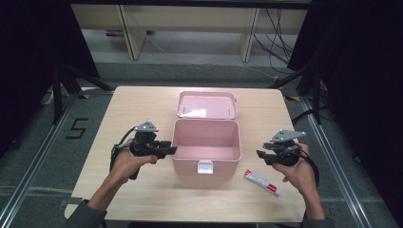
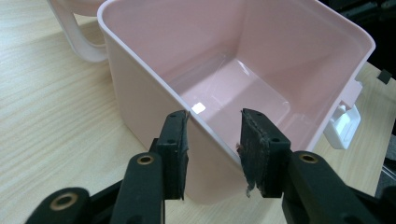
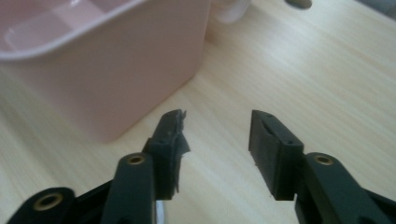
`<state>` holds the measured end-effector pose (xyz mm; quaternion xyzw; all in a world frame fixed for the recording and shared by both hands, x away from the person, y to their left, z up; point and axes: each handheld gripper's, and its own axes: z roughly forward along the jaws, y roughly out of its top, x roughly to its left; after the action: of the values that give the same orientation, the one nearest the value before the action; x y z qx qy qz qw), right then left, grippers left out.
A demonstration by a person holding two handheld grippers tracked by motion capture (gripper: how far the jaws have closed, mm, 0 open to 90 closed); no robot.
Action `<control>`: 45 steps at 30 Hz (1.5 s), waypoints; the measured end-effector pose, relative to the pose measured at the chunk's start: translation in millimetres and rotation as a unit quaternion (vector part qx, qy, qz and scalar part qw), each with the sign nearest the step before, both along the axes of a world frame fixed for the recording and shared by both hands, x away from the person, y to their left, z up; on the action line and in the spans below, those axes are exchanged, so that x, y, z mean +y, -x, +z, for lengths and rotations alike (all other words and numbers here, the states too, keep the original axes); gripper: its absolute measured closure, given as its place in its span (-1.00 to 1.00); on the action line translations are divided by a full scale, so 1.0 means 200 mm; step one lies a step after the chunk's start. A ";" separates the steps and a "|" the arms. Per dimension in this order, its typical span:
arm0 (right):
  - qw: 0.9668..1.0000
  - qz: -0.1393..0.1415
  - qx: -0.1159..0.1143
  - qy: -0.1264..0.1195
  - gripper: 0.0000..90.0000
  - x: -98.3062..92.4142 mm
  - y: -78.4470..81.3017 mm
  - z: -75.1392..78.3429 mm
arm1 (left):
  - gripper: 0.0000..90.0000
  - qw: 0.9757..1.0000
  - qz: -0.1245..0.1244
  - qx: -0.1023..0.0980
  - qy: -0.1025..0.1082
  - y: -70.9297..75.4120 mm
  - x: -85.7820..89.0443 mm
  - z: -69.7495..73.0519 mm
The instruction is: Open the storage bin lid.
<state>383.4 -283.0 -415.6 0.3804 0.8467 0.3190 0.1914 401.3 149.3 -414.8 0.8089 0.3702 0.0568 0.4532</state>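
Observation:
A pink box (image 1: 190,166) stands open in the middle of the table, its lid (image 1: 206,104) laid back behind it and a white latch (image 1: 205,167) on its front. My left gripper (image 1: 172,151) sits at the box's left wall. In the left gripper view its jaws (image 2: 212,135) straddle that wall (image 2: 154,93), with a gap still showing beside the pads. My right gripper (image 1: 260,156) hovers right of the box, open and holding nothing (image 3: 215,135), with the box's outer wall (image 3: 116,70) just ahead. A white and red tube (image 1: 262,183) lies below the right gripper.
The light wooden table (image 1: 142,199) ends close behind the lid and just beyond both hands. Black stands (image 1: 59,90) and cables flank it on the grey floor. The lid's handle (image 2: 79,37) shows past the box's far corner.

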 end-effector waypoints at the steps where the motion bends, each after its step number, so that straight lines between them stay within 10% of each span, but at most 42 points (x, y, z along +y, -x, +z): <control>1: 1.000 0.002 0.002 0.008 0.18 0.00 0.00 -0.01 | 0.37 1.000 0.000 0.000 0.000 0.00 0.00 0.00; 24: 0.991 0.042 0.074 0.105 -0.03 0.02 0.14 -0.07 | 0.33 1.000 -0.002 0.010 0.003 -0.02 0.00 -0.01; 45: 0.987 0.050 0.101 0.118 -0.07 0.01 0.17 -0.14 | 0.31 1.000 0.001 0.011 0.003 -0.02 -0.01 -0.01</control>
<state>349.9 -280.5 -444.4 0.3429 0.9111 0.1863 0.1327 404.7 147.9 -417.5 0.8078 0.3760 0.0466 0.4516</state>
